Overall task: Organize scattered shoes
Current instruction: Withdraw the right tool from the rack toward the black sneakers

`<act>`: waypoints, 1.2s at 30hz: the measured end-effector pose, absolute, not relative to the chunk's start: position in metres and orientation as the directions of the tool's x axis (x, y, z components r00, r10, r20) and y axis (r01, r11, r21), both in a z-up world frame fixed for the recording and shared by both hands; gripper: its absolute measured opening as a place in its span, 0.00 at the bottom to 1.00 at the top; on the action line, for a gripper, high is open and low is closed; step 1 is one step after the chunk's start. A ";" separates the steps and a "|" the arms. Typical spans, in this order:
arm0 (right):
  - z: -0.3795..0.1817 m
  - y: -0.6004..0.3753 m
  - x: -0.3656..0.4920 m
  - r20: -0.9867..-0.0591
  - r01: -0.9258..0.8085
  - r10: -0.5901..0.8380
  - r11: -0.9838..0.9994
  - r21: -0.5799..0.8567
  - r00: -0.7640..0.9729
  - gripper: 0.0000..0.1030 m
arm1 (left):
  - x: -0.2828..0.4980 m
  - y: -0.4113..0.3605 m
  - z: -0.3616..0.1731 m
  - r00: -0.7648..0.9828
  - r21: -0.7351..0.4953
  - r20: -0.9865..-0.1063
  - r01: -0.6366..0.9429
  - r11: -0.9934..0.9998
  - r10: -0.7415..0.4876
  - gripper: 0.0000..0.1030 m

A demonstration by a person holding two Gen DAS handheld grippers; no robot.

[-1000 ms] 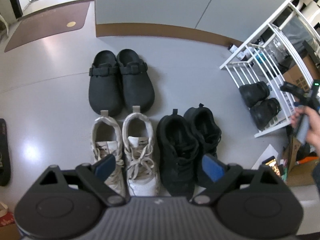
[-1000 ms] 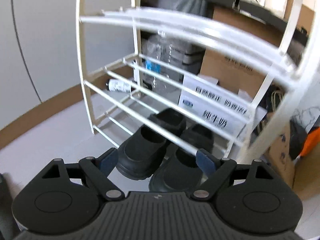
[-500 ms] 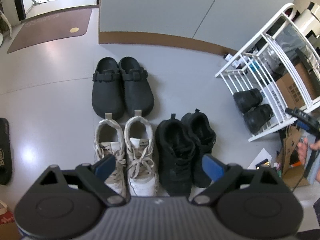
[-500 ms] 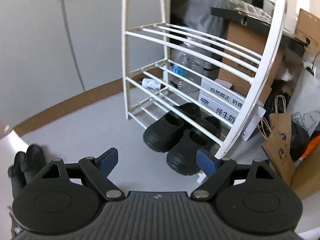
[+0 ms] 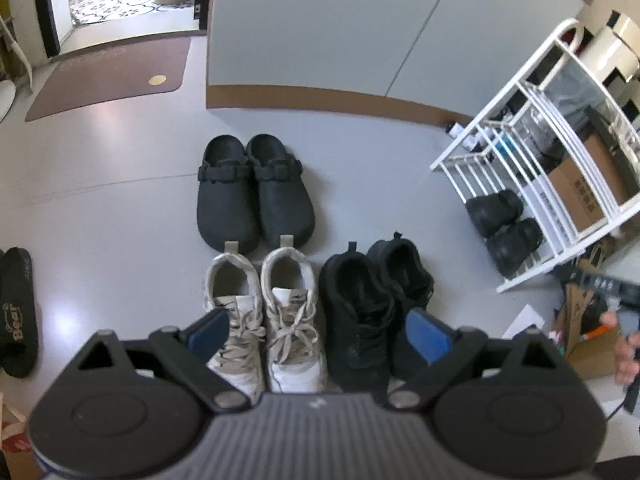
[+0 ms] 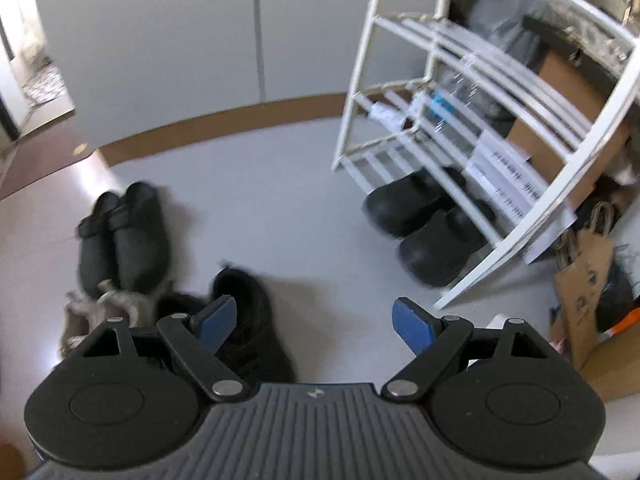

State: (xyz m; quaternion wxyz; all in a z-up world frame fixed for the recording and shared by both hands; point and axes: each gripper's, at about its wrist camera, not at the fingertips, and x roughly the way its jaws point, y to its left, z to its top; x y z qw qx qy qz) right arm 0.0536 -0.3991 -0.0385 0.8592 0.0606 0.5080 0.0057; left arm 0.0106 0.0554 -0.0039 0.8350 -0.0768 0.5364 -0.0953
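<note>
On the grey floor stand a pair of black clogs, a pair of white sneakers and a pair of black sneakers, set side by side. Another pair of black shoes sits on the bottom tier of the white wire shoe rack. My left gripper is open and empty, high above the white and black sneakers. My right gripper is open and empty, above the floor between the black sneakers and the rack. The clogs also show in the right wrist view.
A black sandal lies at the far left. A brown doormat lies before a doorway. Cardboard boxes and paper bags crowd behind and right of the rack. A grey wall with a brown skirting runs behind.
My right gripper has pulled back from the rack and swung left, bringing the floor shoes into view. My left gripper has risen a little, widening its view.
</note>
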 end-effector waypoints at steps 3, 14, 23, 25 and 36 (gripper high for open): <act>-0.037 -0.389 0.048 -0.876 0.021 0.076 0.995 0.098 0.476 0.86 | 0.008 0.057 -0.003 0.413 -0.223 -0.880 0.078 0.972 -0.235 0.95; -0.025 -0.383 0.027 -0.878 0.001 0.179 0.980 0.200 0.445 0.86 | -0.002 0.053 -0.005 0.405 -0.210 -0.885 0.094 0.973 -0.230 0.95; -0.021 -0.368 0.012 -0.876 -0.058 0.283 0.957 0.283 0.390 0.86 | -0.014 0.048 -0.006 0.406 -0.182 -0.889 0.117 0.976 -0.214 0.95; -0.020 -0.362 0.010 -0.874 -0.081 0.311 0.949 0.303 0.373 0.86 | -0.016 0.047 -0.009 0.402 -0.169 -0.893 0.123 0.978 -0.205 0.95; -0.026 -0.335 0.008 -0.863 -0.171 0.400 0.916 0.363 0.309 0.86 | -0.018 0.041 -0.014 0.394 -0.153 -0.899 0.124 0.981 -0.190 0.95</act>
